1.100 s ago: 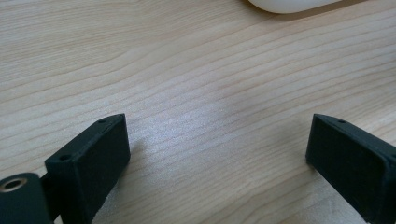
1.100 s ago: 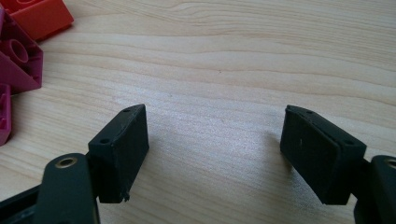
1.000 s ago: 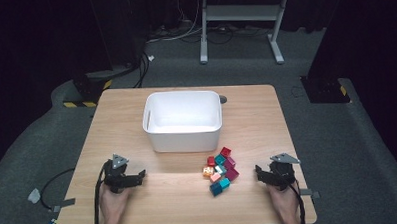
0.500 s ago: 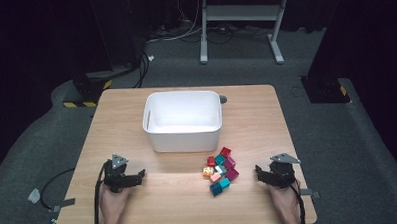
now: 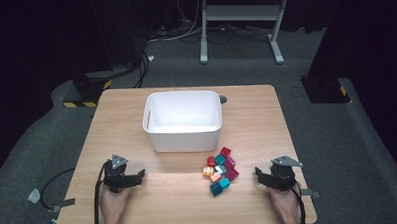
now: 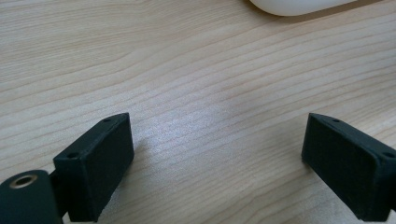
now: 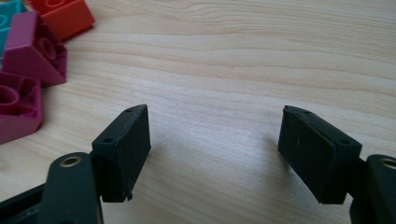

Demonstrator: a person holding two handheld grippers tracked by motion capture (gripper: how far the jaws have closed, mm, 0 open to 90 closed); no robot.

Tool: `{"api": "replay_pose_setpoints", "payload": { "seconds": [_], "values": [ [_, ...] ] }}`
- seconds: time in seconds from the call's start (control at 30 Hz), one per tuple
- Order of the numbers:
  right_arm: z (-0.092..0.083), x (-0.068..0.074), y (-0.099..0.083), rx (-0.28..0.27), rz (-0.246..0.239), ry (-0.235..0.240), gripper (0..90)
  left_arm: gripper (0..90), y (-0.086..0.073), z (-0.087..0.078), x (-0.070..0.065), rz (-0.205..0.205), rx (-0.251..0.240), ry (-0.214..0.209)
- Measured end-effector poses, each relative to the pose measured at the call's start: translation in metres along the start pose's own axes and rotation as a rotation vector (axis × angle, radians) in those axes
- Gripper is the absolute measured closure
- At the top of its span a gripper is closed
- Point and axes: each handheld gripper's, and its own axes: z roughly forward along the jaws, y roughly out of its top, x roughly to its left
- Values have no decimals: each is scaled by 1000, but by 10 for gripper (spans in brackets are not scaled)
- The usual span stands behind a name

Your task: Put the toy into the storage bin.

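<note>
Both grippers resting released on table: left gripper; right gripper sitting near toy bricks, apart from them.

Both hands sit low at the table's near edge, forearms coming in from below. The left hand grips the left gripper near the near-left corner, its nose pointing toward the right edge. Its jaws stand wide apart, nothing between them, just above the wood. Over by the near-right corner, the right hand holds the right gripper, nose pointing toward the left edge. Its jaws gape wide too, bare wood between them. Cables trail back along both wrists.
</note>
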Motion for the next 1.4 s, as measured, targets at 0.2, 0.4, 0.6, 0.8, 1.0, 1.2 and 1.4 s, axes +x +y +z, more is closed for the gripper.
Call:
{"api": "replay_pose_setpoints", "payload": {
  "seconds": [0.2, 0.4, 0.6, 0.8, 1.0, 1.2, 1.4],
  "values": [
    [-9, 4, -1, -37, 3, 41, 263, 92, 0, 0, 0, 0, 0, 0],
    [-19, 13, -1, -77, 6, 121, 310, 92, 0, 0, 0, 0, 0, 0],
    [-20, 23, 5, -89, -25, 168, 325, 92, 0, 0, 0, -1, 0, 0],
    [-16, 37, 18, -73, -71, 206, 332, 92, 0, 0, 0, -3, -2, 0],
    [-9, 45, 29, -64, -95, 213, 319, 92, 0, 0, 0, -3, -3, 0],
    [5, 55, 41, -37, -126, 243, 341, 93, 0, 0, 0, -4, -3, 0],
    [17, 63, 50, -21, -141, 285, 417, 101, 0, 0, 0, -7, -5, 3]
  ]
}}
